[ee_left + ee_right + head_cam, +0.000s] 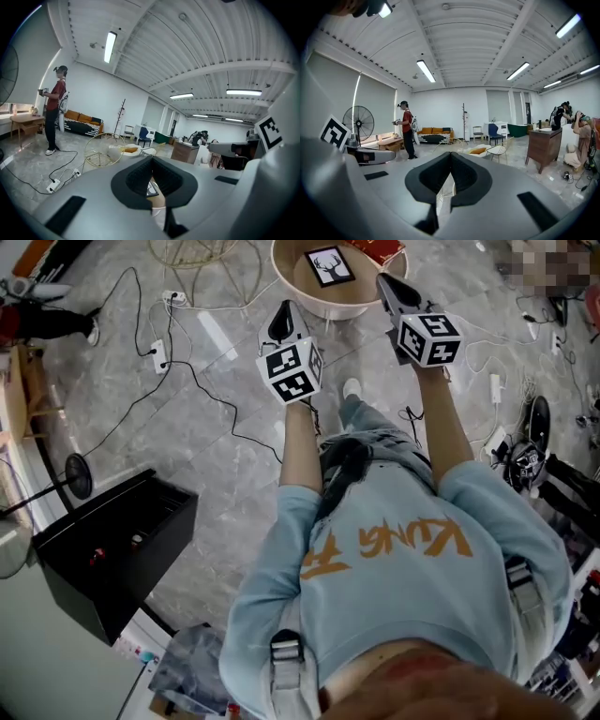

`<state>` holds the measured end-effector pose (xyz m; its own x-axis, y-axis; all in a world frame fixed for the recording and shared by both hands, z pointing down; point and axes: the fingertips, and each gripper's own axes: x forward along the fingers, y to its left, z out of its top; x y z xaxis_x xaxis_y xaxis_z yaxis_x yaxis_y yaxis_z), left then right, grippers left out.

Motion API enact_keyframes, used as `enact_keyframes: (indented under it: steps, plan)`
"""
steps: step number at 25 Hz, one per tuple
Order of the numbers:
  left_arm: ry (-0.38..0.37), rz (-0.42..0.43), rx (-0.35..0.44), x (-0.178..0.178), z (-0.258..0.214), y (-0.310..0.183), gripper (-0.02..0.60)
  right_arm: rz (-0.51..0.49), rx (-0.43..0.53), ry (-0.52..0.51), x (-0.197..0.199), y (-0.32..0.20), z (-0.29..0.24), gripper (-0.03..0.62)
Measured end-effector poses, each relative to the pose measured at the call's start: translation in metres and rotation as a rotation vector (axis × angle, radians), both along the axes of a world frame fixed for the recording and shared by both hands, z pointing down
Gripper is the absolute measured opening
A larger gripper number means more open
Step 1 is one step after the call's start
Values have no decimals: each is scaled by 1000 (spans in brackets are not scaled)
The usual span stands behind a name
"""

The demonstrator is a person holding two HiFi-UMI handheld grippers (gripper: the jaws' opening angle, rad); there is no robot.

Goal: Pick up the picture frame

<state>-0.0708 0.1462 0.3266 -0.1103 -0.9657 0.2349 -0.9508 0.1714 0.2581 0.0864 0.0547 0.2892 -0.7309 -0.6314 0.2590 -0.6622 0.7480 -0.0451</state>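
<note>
Floor [216,456]: grey, marbled.
Round table [328,311]: cream, far centre; a red item [380,249] at its far edge.
Black cables [211,395] and a white power strip [161,354]: on the floor, far left.
Black open-topped case [103,559]: near left.
Gold wire chair [104,150]: left, near the table.
Sofa [83,124]: orange cushions, against the far wall.
Person in a red top [55,105]: standing, far left.
Standing fan [358,123]: left, by the window.
Wooden cabinet [543,143]: right.

Clad in pale blue sweatshirt [403,587] with orange lettering [394,542]; grey buckled straps [286,652] over its shoulders, blue jeans [375,432] and white shoe [352,387] beyond its hem. Past its sleeves [292,521], left gripper [285,307] and right gripper [384,280]: black jaws, white marker cubes [291,371].
</note>
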Motion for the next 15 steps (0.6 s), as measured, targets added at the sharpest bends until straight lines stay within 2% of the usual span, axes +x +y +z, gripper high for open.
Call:
enact_keyframes:
  steps: [4, 10, 15]
  plan:
    - [-23, 36, -56, 19, 11, -63, 18, 20, -40, -32, 16, -64, 13, -2]
    - [-32, 77, -70, 55, 10, -153, 18, 109, -59, -77, 70, -164, 16, -2]
    - [-46, 82, -112, 67, 24, -184, 18, 100, -96, -88, 73, -203, 31, -2]
